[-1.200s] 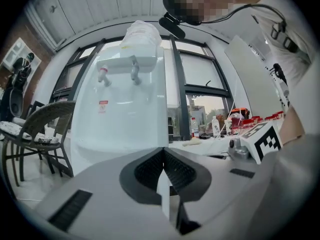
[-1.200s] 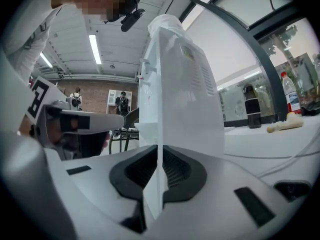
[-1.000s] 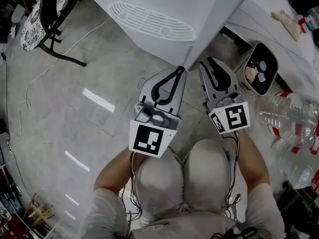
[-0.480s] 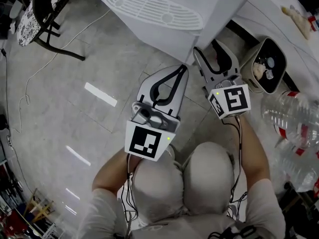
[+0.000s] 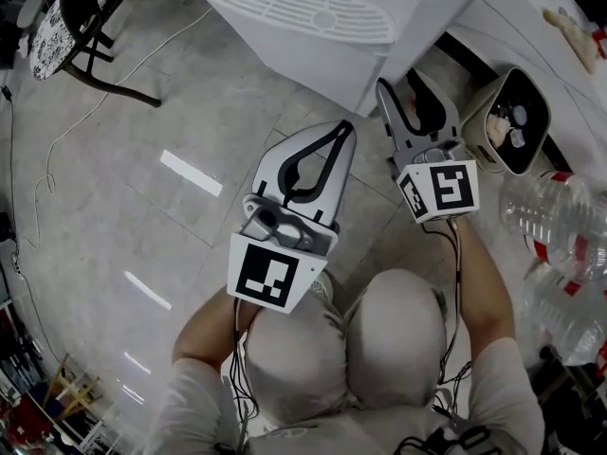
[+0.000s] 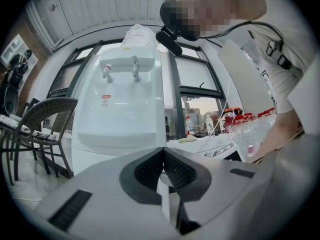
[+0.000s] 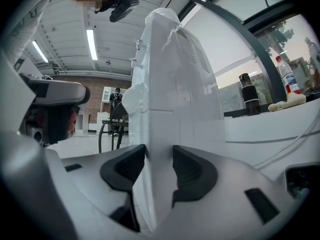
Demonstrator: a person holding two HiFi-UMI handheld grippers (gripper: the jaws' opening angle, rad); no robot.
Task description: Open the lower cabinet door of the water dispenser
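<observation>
The white water dispenser (image 5: 313,8) stands at the top of the head view, and its front fills the left gripper view (image 6: 120,109). My right gripper (image 5: 415,98) sits low at its near right corner and points level. In the right gripper view the vertical edge of the lower cabinet (image 7: 159,134) stands between the two pads of the right gripper (image 7: 159,159). Those jaws are wide and closing, and I see no firm press on the edge. My left gripper (image 5: 341,129) hangs just left of that corner, shut and empty, its pads meeting (image 6: 163,151).
A black chair (image 5: 85,27) and a loose cable (image 5: 123,93) lie at the far left on the tiled floor. A small bin with rubbish (image 5: 512,126) and big plastic water bottles (image 5: 560,216) crowd the right side. The person's knees (image 5: 351,339) are just behind both grippers.
The right gripper's jaws have spread wider than a second ago, and it has shifted up to the dispenser's corner. The left gripper has stayed shut and almost still.
</observation>
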